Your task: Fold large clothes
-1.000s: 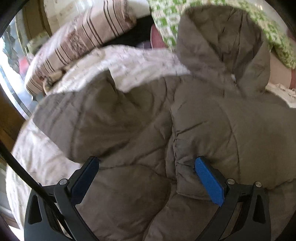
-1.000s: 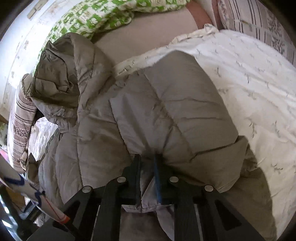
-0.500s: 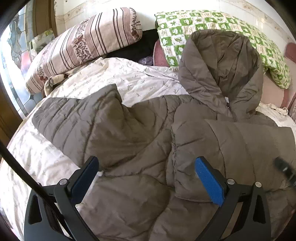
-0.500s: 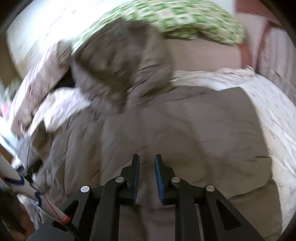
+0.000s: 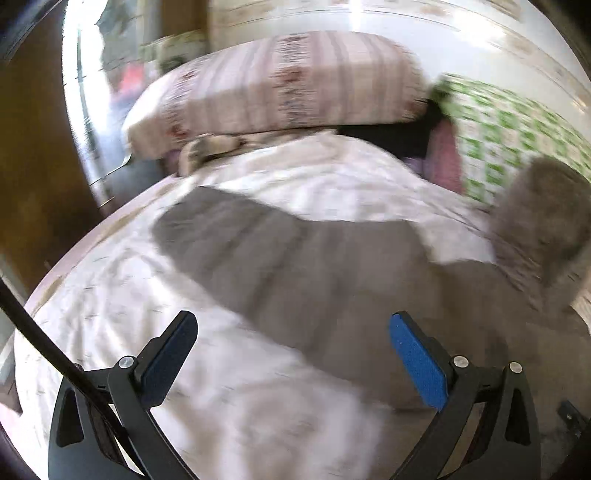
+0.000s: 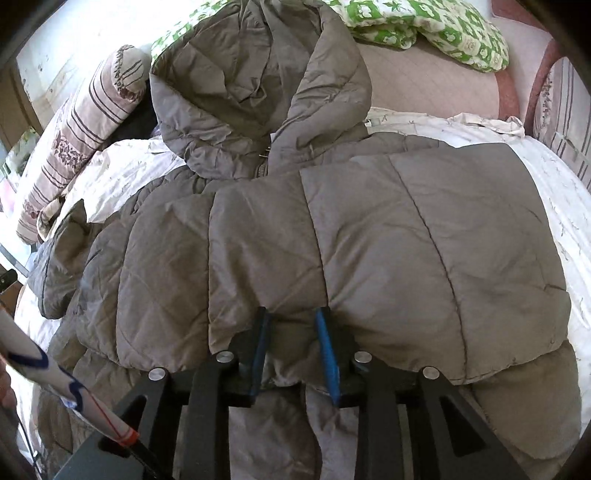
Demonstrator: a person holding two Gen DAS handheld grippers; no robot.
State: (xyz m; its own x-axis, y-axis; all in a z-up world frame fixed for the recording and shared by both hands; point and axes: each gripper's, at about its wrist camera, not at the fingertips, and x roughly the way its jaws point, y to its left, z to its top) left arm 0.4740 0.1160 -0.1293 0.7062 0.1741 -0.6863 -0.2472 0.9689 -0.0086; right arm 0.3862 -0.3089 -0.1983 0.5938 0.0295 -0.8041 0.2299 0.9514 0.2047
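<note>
While the quilted grey coat (image 6: 332, 229) is lying spread over the bed (image 6: 554, 192), its right sleeve (image 6: 424, 240) is now resting folded across the chest, where a second ago it was still being carried over in the right gripper (image 6: 291, 343). That gripper's jaws have just been opening: they are standing a little apart with a puff of the sleeve's edge between them, and the pads no longer appear to be pinching it, so the sleeve is being let go. I judge the first fold to be laid down.

Meanwhile the left gripper (image 5: 291, 354) is swinging out toward the left; its view is blurring badly, and where it was hovering over the coat's middle before, it is now looking at the other sleeve (image 5: 258, 251), which is stretching flat across the white sheet (image 5: 110, 314) toward the far left. Its jaws are gaping wide with nothing in them. That sleeve is probably the next piece to bring in, to match the right one.

Counting from big to small: one bed, one coat with one hood (image 6: 258, 85) lying at the far end, and two sleeves, one folded and one still out. Three pillows are showing at the far edge: a striped pillow (image 6: 81, 140) on the left, a green patterned pillow (image 6: 424, 26) behind the hood, and part of another striped one at the far right. Two grippers are in play, and a sliver of the person's hand is showing at the near left edge of the right view.
</note>
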